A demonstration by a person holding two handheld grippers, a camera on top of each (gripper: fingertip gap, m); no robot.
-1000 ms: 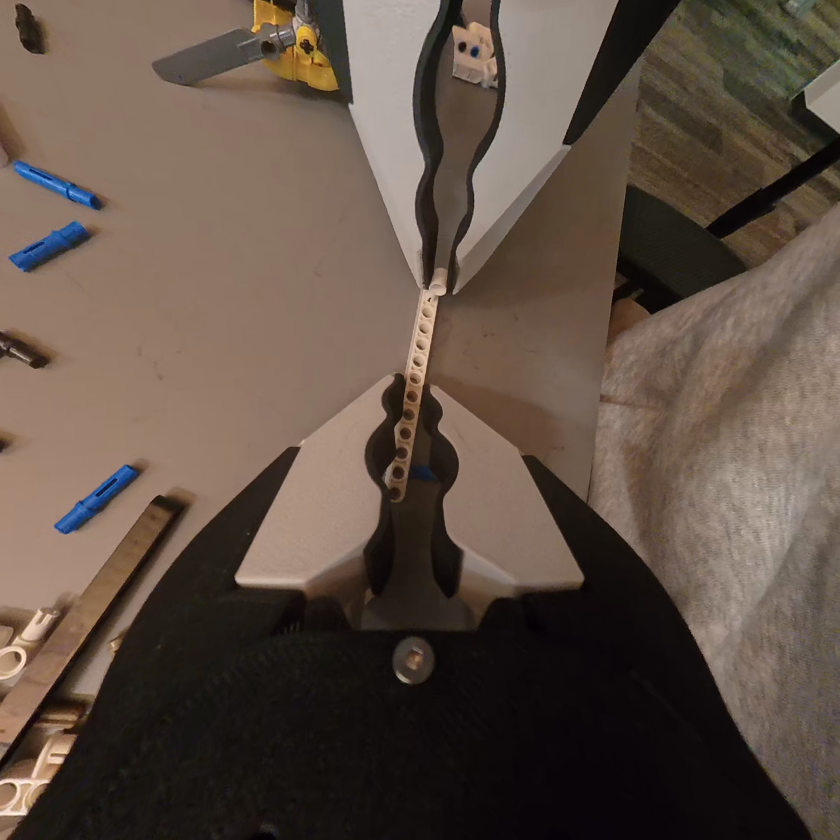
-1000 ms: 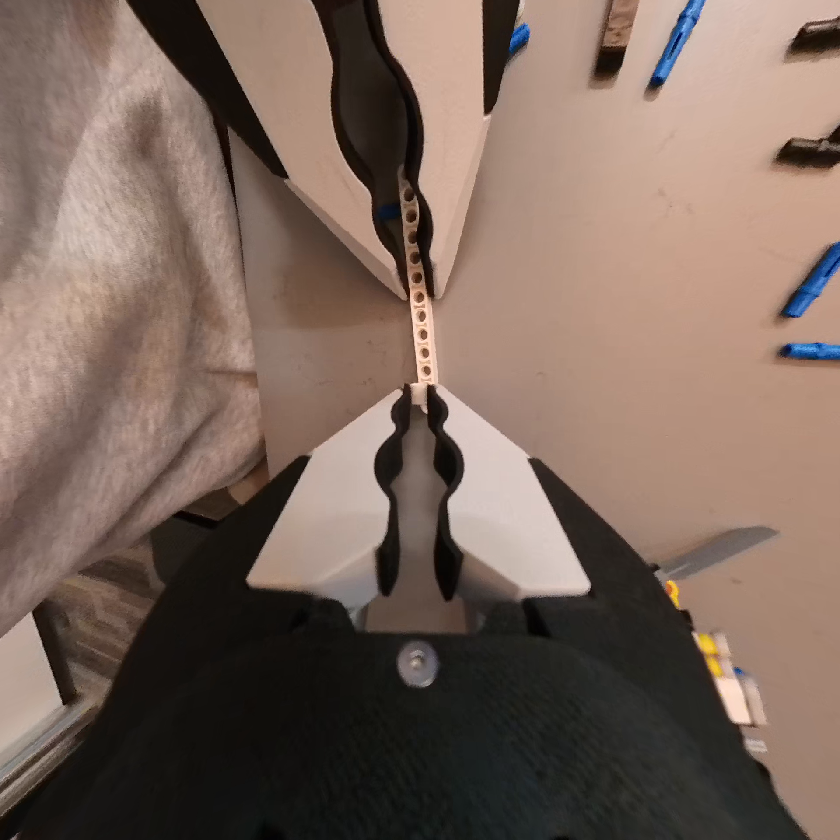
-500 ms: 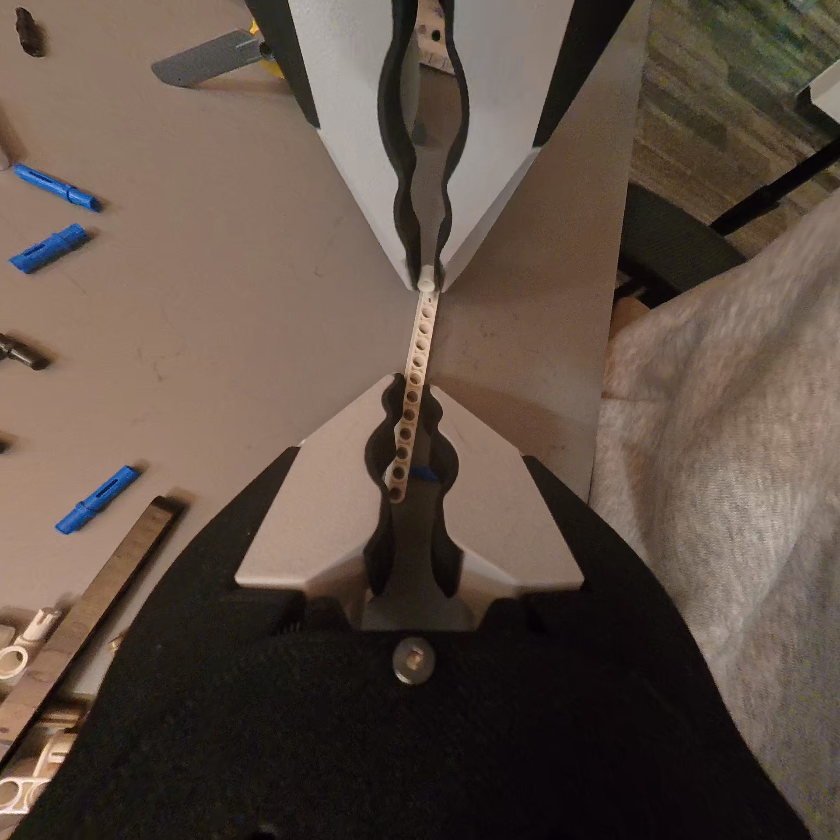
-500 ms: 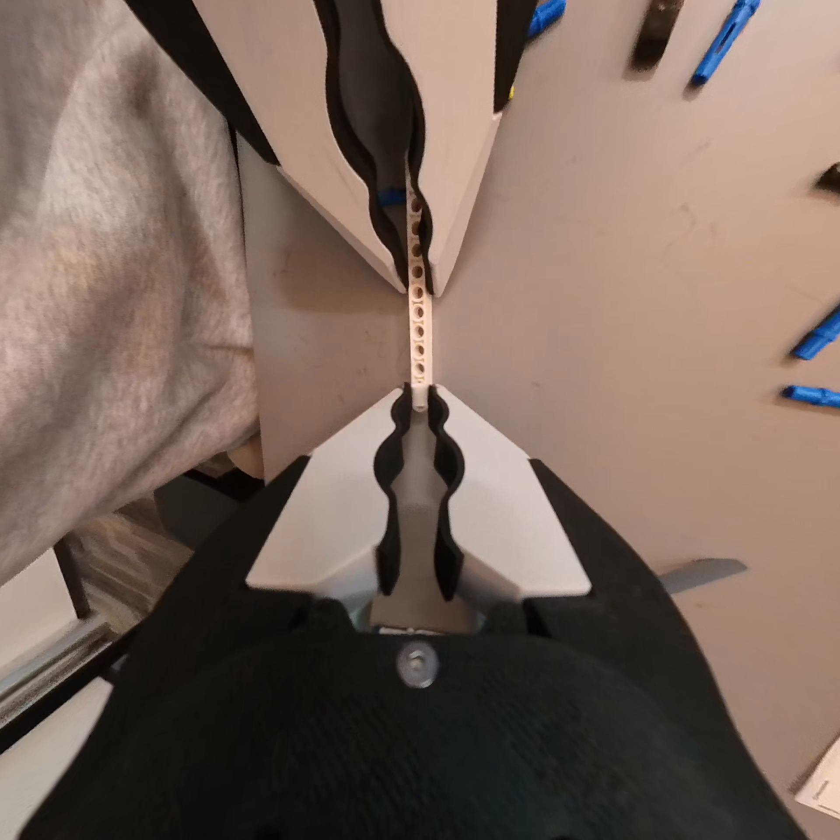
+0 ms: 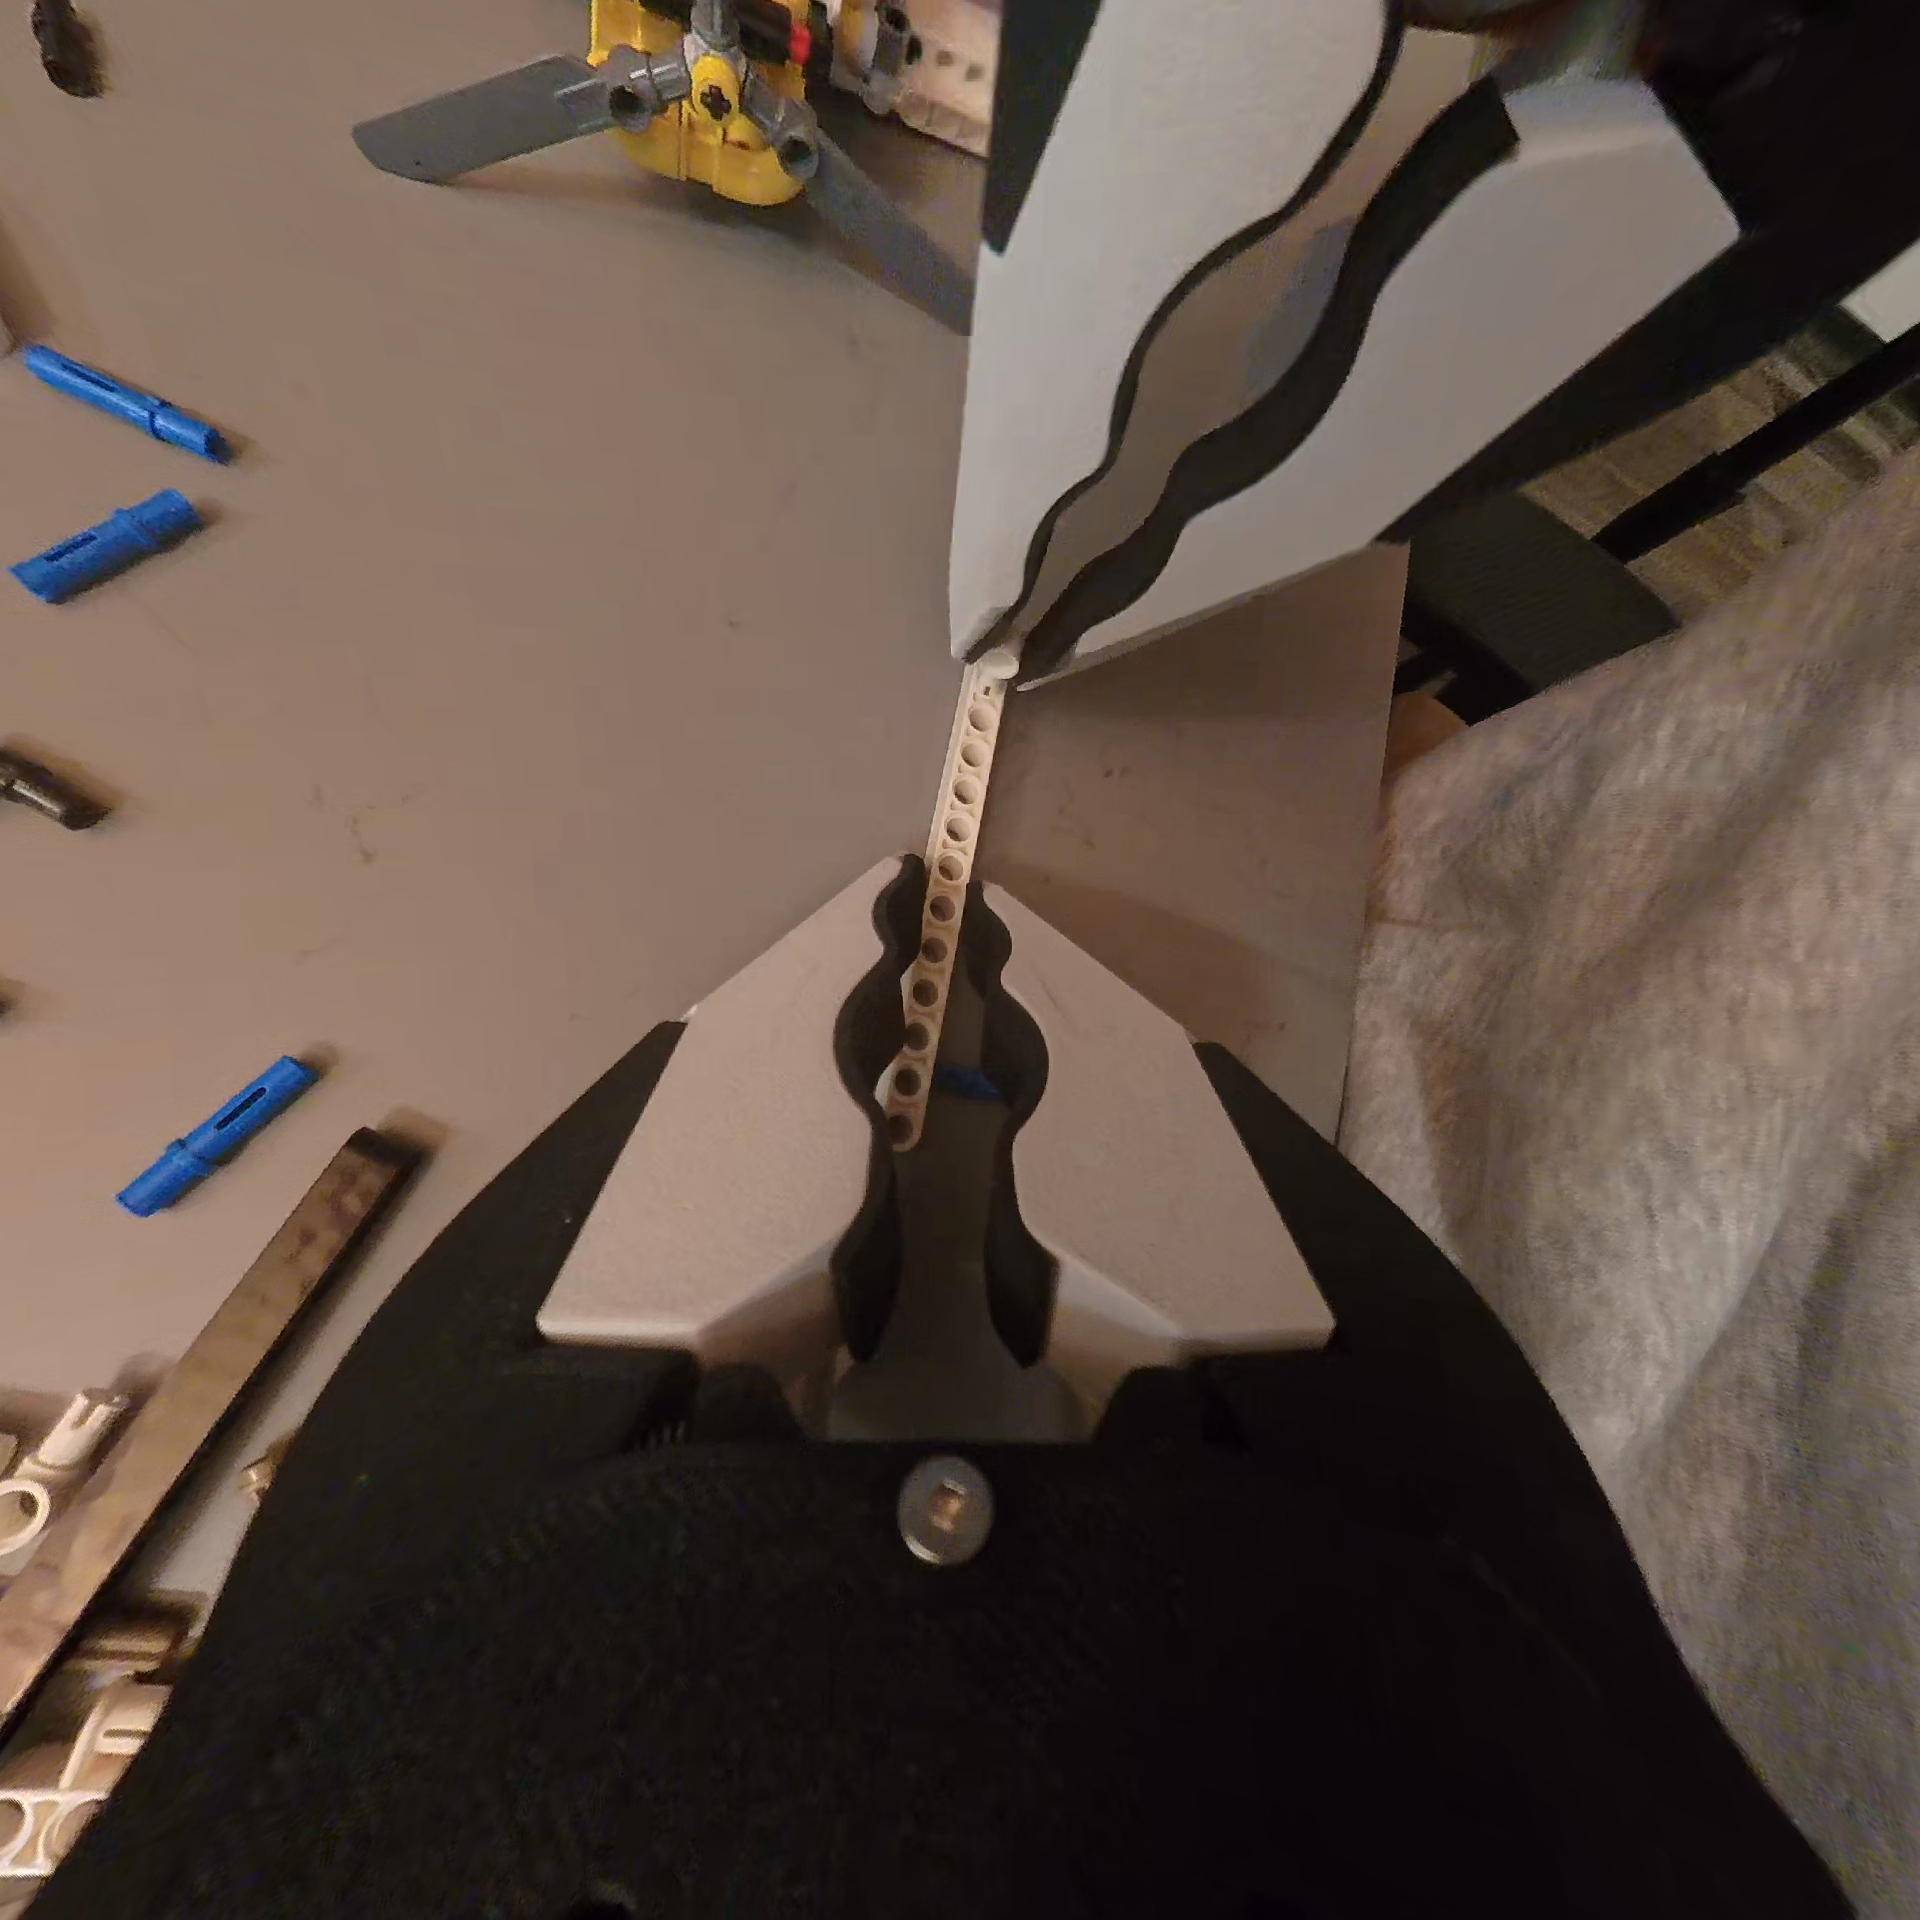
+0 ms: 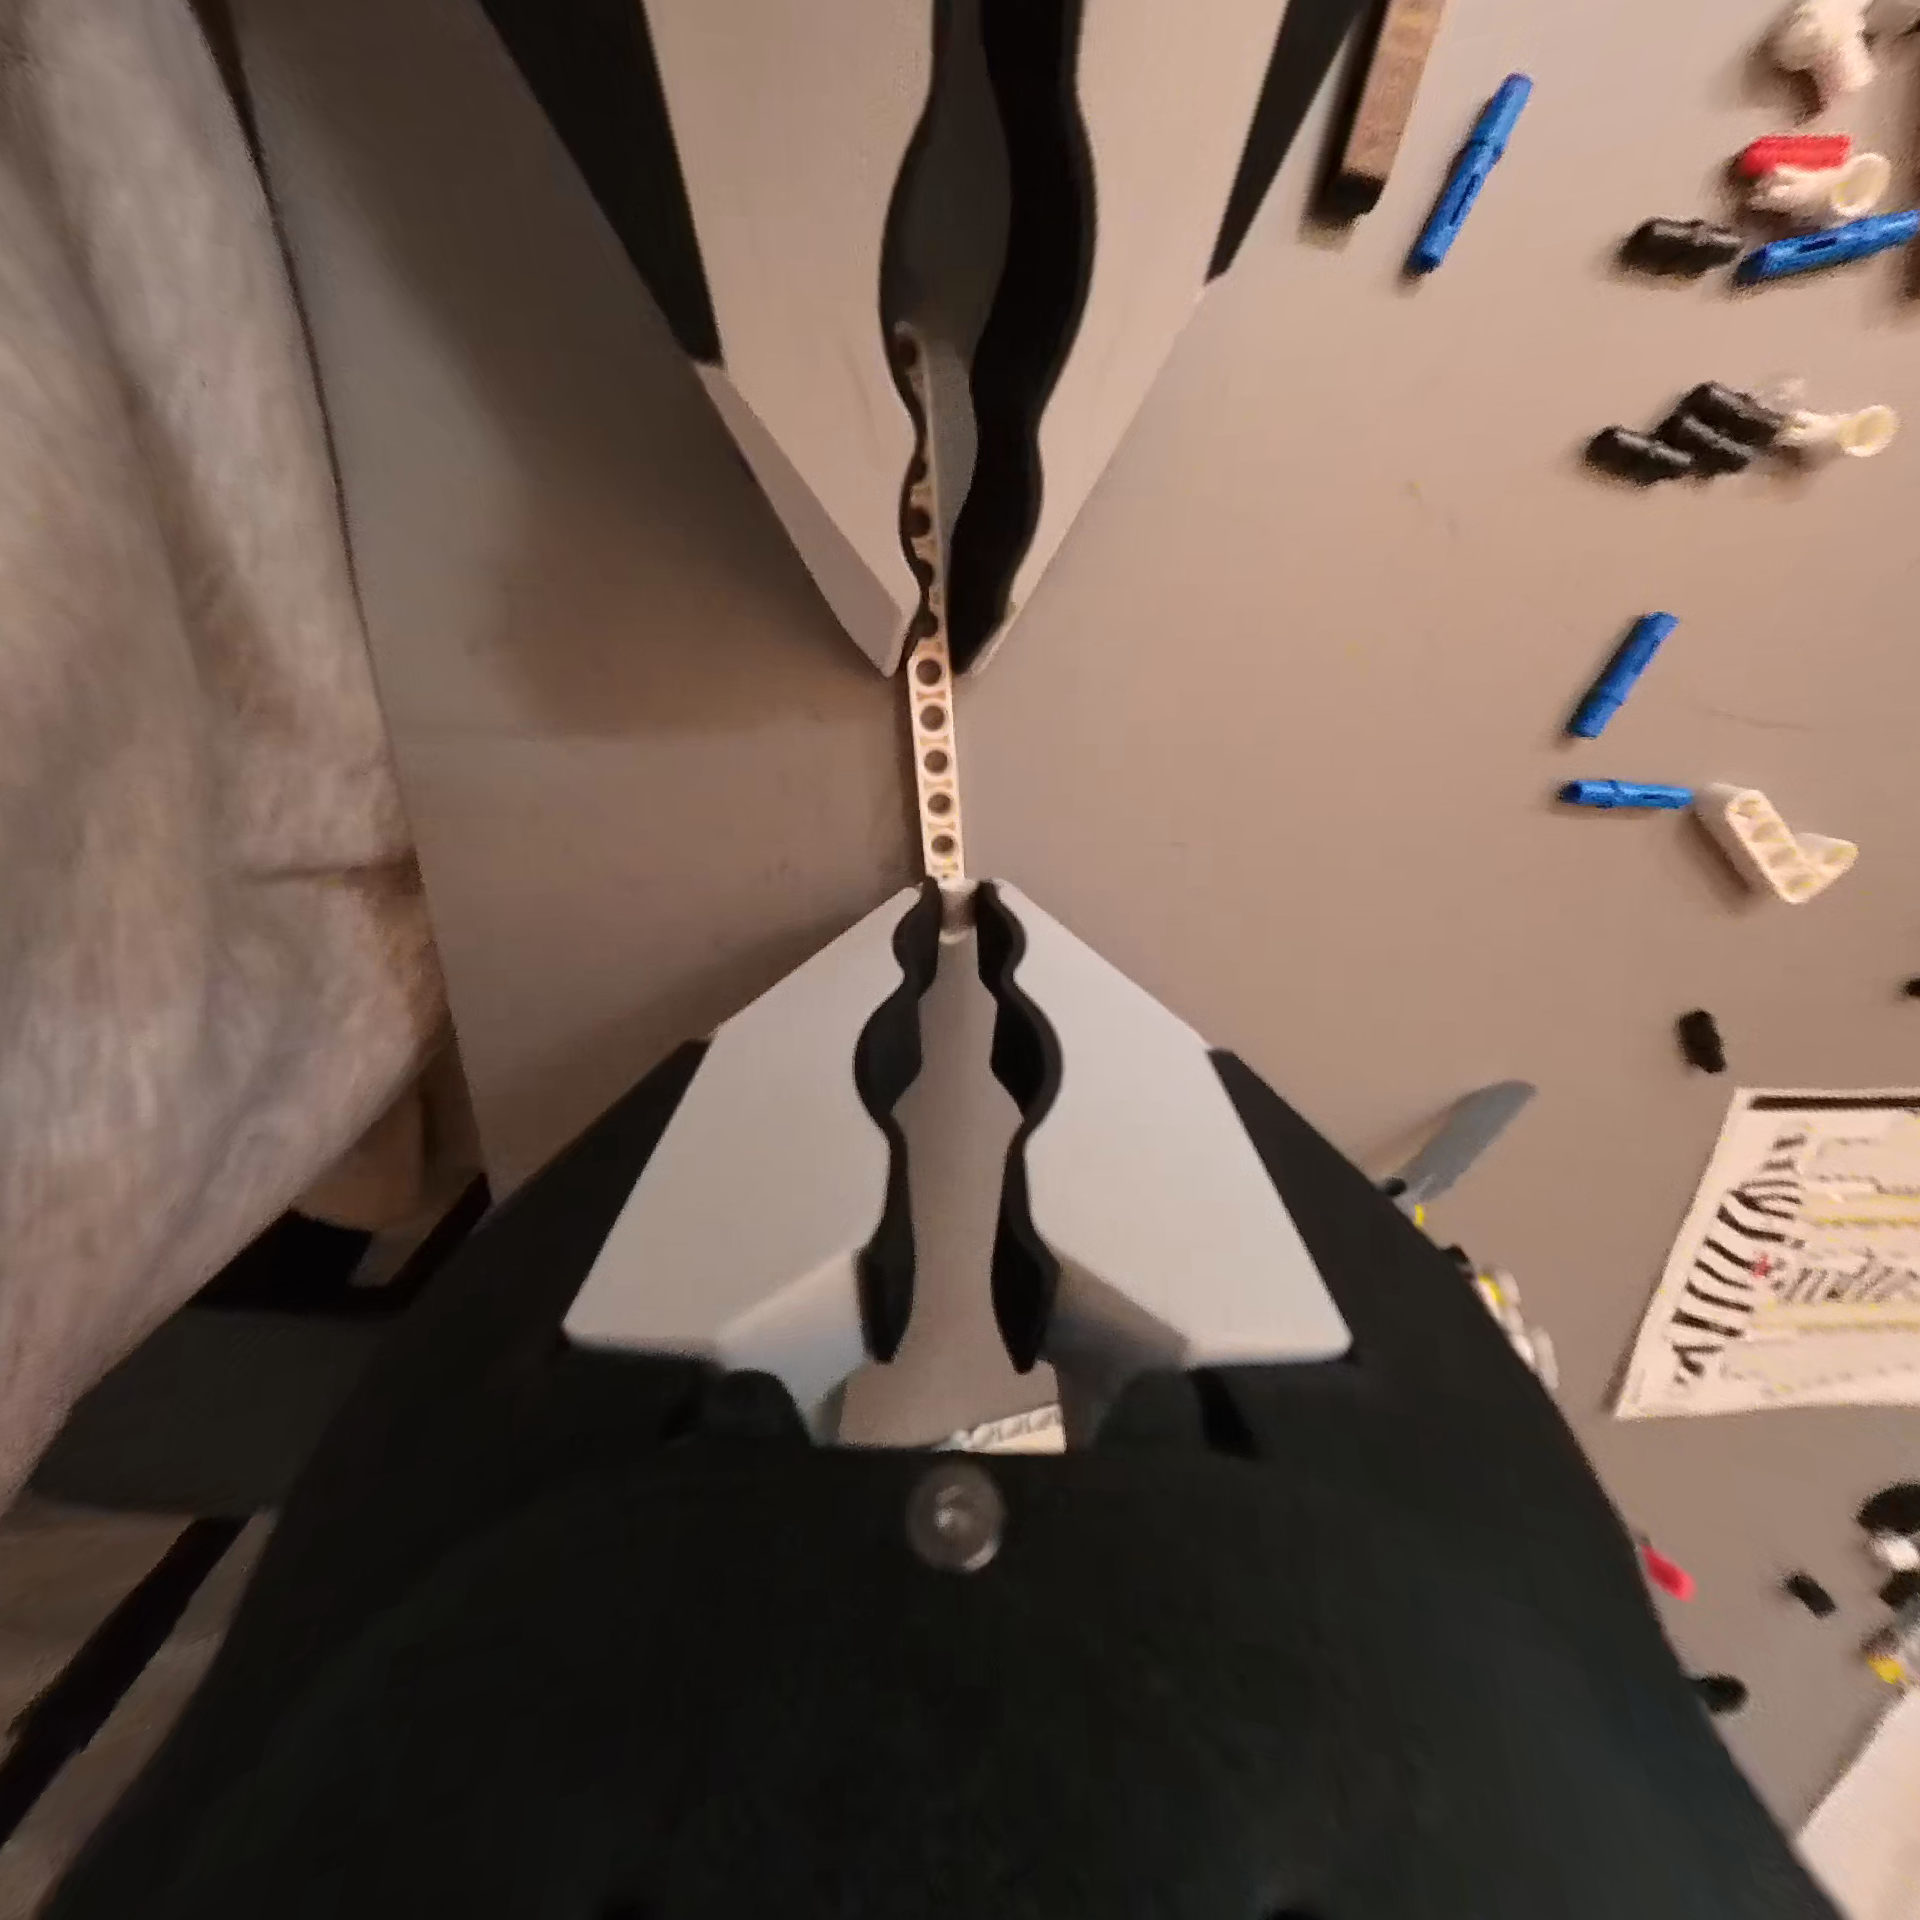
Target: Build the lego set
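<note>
White beam [image 5: 961,821]: long skinny lego beam full of holes, hanging in the air over the worktop [image 5: 540,665] near its right edge, stretched between the two claws.
Left gripper [image 5: 940,883]: clamped shut on the beam. A good chunk of the beam runs back between the black wavy pads, a bit slanted, its near end deep in the claw. The rest sticks out past the tips.
Blue pin [image 5: 966,1083]: a little blue bit sits crosswise at the beam's near end, inside the left claw. Can't really tell how it's attached.
Right gripper [image 6: 956,904]: closed too, pinching a small white stub [image 6: 954,914] right at its very tips. That stub meets the far end of the beam; whether it's pushed in is hard to say.
Both claws: nose to nose, with the bare middle of the beam bridging the gap.
Yellow build [image 5: 717,94]: half-done yellow and grey model with grey blades, at the far edge of the worktop.
Loose bits: blue pins [image 5: 213,1132] scattered along the left side, well away from the beam. Black pieces [image 6: 1688,426] too.
Instruction sheet [image 6: 1787,1247]: lying flat, blurry in the right wrist view.
Grey sleeve [image 5: 1662,1039]: person's fuzzy grey clothing just off the right edge.
</note>
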